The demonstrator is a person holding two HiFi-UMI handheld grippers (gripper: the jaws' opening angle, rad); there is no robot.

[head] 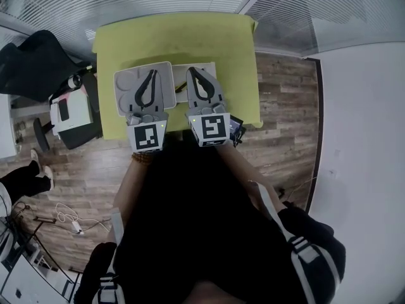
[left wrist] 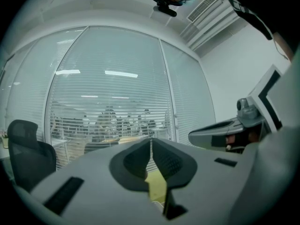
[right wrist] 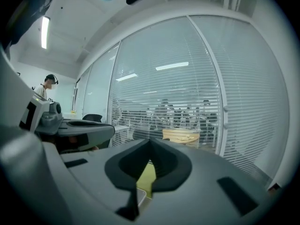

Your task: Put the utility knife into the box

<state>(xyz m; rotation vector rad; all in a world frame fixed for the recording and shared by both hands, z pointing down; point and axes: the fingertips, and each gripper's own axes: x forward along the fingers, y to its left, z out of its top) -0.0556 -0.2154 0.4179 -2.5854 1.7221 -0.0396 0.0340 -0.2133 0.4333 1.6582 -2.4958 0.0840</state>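
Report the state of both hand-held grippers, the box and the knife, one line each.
left hand-held gripper: jaws shut, nothing between them.
right hand-held gripper: jaws shut, nothing between them.
box: open-topped, flat on the green table, partly under the left gripper.
utility knife: small and hard to make out; lies beside the box, not in it, ungripped.
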